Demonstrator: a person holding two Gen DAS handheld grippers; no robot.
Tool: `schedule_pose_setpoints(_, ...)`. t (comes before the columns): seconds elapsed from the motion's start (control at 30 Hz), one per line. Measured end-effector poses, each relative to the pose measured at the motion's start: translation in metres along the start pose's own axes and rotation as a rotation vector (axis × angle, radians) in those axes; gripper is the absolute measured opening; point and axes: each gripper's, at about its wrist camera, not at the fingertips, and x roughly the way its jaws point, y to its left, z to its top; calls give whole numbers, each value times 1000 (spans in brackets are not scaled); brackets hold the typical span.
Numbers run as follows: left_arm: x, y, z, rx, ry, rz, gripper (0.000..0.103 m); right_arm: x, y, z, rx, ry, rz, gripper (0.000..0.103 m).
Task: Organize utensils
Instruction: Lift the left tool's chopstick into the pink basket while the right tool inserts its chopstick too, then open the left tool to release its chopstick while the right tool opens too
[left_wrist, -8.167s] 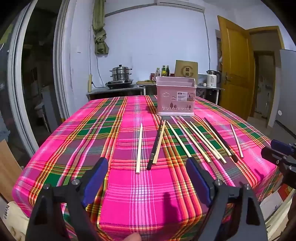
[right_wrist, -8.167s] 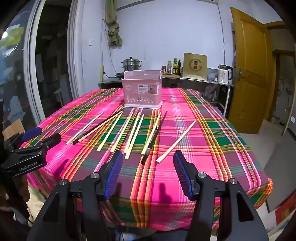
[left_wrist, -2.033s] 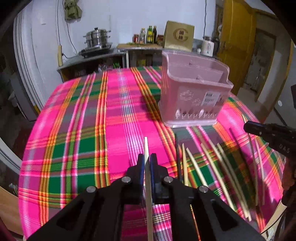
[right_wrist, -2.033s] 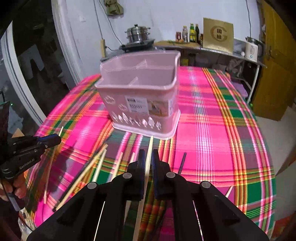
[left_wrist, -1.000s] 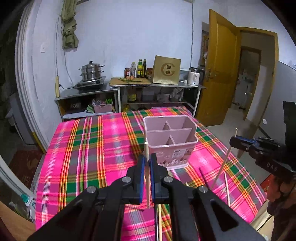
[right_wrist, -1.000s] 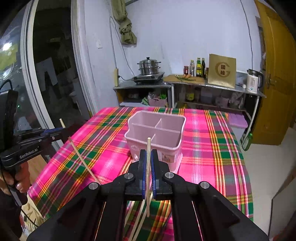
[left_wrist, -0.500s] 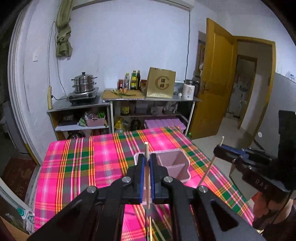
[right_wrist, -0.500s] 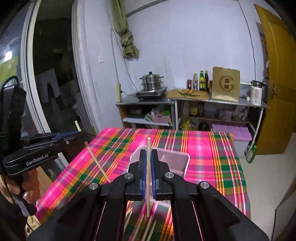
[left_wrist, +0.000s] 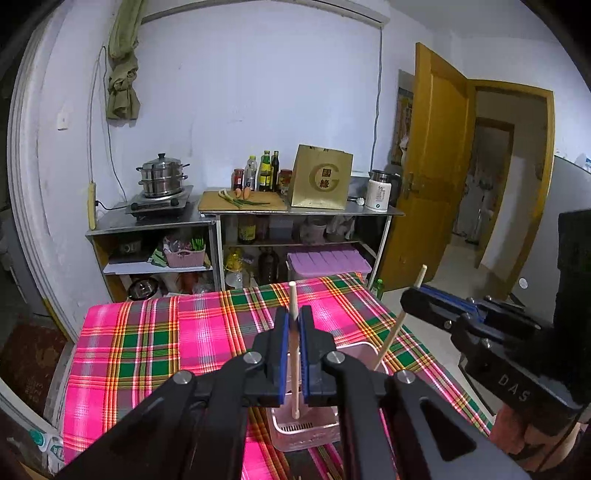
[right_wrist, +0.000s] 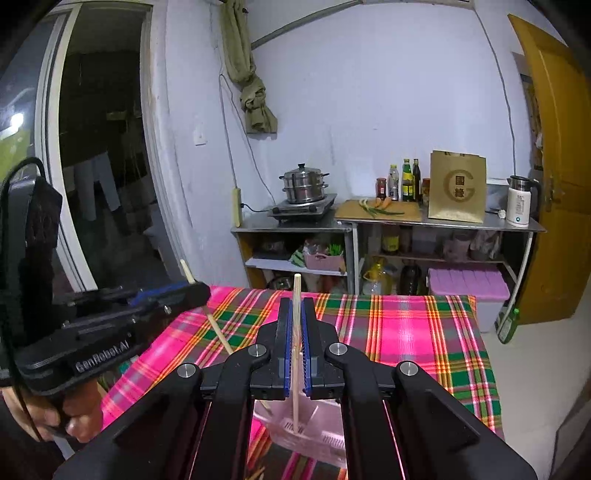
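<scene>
Two grippers, left (left_wrist: 294, 325) and right (right_wrist: 295, 314), two held chopsticks (left_wrist: 294, 350) (right_wrist: 296, 343), one pink utensil holder (left_wrist: 306, 430), one plaid tablecloth (left_wrist: 147, 332).

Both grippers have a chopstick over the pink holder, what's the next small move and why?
Probably lower both: the left gripper and right gripper each clamp an upright chopstick, tips hanging above the pink holder, not yet inside.

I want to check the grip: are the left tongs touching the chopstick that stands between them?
Touching. The left wrist view shows the left tongs shut on the chopstick, both blue pads against it.
</scene>
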Motion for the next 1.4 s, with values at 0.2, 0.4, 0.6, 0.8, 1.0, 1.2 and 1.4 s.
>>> schedule_pose_setpoints(0.2,22,10,-7,-16,24,-6,6,22,-8,-7,21,14,6,4)
schedule_pose_setpoints(0.4,43,13,-22,-15,61,-16,6,51,-17,-28,44,68,9,4)
schedule_pose_setpoints(0.6,62,16,-37,-15,99,-10,6,70,-23,-46,56,115,0,4)
schedule_pose_setpoints(0.8,70,22,-45,-29,116,2,6,77,-26,-56,56,143,-7,4)
schedule_pose_setpoints(1.0,65,25,-48,-40,113,12,24,75,-29,-57,59,155,-8,5)
schedule_pose_setpoints(1.2,42,30,-51,-58,80,11,28,55,-31,-57,66,128,-18,13)
schedule_pose_setpoints(1.4,8,27,-66,-63,38,21,29,21,-26,-64,53,103,-31,14)
